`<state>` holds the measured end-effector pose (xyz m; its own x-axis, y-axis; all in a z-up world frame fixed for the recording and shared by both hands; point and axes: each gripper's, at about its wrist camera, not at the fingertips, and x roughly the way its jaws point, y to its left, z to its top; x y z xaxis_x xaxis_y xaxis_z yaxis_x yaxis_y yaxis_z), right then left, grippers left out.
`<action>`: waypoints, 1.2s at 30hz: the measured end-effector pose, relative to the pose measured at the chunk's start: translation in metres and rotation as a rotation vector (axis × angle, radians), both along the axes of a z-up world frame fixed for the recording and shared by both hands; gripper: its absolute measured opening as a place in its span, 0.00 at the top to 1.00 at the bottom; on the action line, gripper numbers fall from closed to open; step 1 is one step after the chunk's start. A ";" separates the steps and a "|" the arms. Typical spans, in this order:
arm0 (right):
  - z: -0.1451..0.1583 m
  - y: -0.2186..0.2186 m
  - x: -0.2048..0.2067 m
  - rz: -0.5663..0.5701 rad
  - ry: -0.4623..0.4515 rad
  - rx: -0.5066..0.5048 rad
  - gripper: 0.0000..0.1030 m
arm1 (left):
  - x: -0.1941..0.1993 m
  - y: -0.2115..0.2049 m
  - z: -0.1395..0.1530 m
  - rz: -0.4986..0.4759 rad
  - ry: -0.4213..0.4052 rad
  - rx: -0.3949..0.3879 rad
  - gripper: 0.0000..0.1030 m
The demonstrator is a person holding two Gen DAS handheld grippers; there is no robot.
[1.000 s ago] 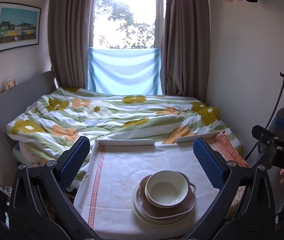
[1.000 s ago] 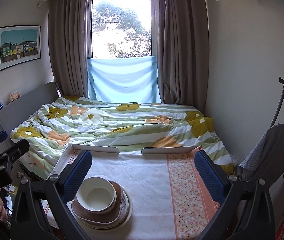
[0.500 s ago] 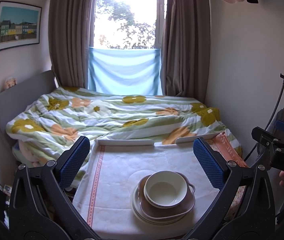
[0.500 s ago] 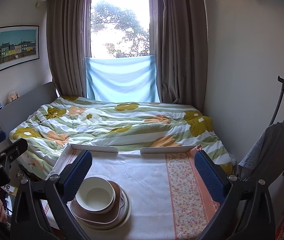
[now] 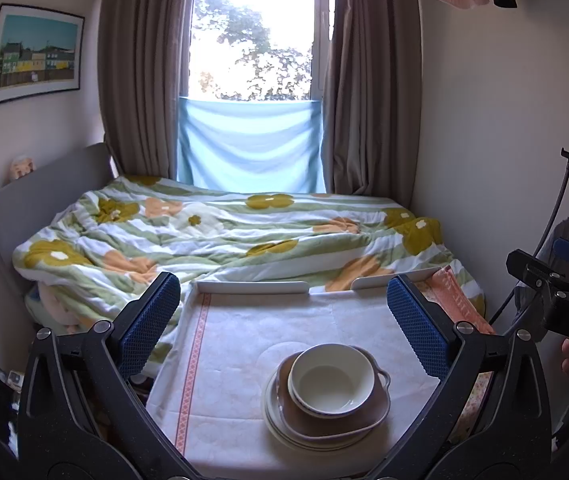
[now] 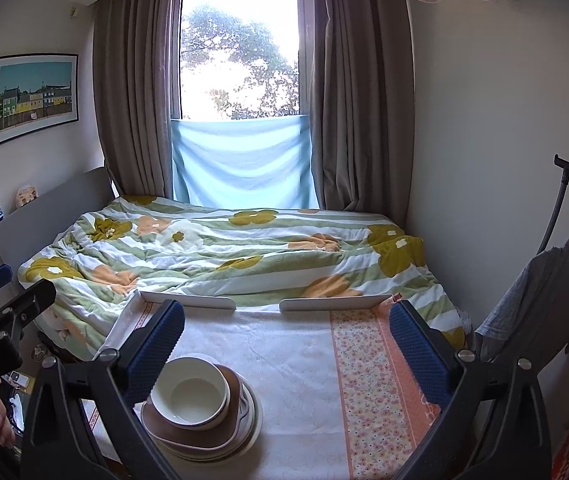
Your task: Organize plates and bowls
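Cream bowl (image 5: 331, 380): sitting upright and empty on top of the stack, nested in the brown handled dish (image 5: 334, 412), which is resting on 2 or more pale plates (image 5: 280, 426); exact plate count is hard to tell.
Stack position: standing on the white tablecloth (image 5: 236, 344) near the table's near edge; in the right wrist view it is lying low and left, the bowl (image 6: 190, 394) just beside that gripper's left pad.
Left gripper (image 5: 284, 332): hanging above the table with jaws spread wide, gripping nothing, the stack showing between its blue pads (image 5: 146, 324).
Right gripper (image 6: 286, 338): likewise gaping wide and carrying nothing, hovering over the floral orange runner (image 6: 368, 376).
Table back: 2 white rails (image 5: 252, 287) are standing along the far edge.
Background: a floral striped duvet (image 5: 212, 236) is covering the bed under the window (image 5: 250, 36).
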<state>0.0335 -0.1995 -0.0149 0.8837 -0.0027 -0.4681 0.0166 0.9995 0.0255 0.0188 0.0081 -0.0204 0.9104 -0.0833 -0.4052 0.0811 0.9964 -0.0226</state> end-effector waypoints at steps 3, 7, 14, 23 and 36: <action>0.001 -0.001 0.000 -0.005 -0.003 0.000 0.01 | -0.001 -0.001 0.000 0.000 0.001 0.000 0.00; 0.002 -0.003 0.001 -0.010 -0.001 0.000 0.01 | -0.002 -0.002 0.000 0.000 0.001 0.000 0.00; 0.002 -0.004 0.001 -0.010 -0.001 0.001 0.01 | -0.003 -0.004 0.001 0.006 0.000 0.006 0.00; -0.002 -0.004 -0.001 -0.014 0.004 0.000 0.01 | -0.007 -0.005 0.002 0.021 -0.015 0.024 0.00; -0.012 0.009 0.008 -0.041 0.036 -0.001 0.01 | 0.007 0.006 -0.003 0.007 -0.017 0.002 0.00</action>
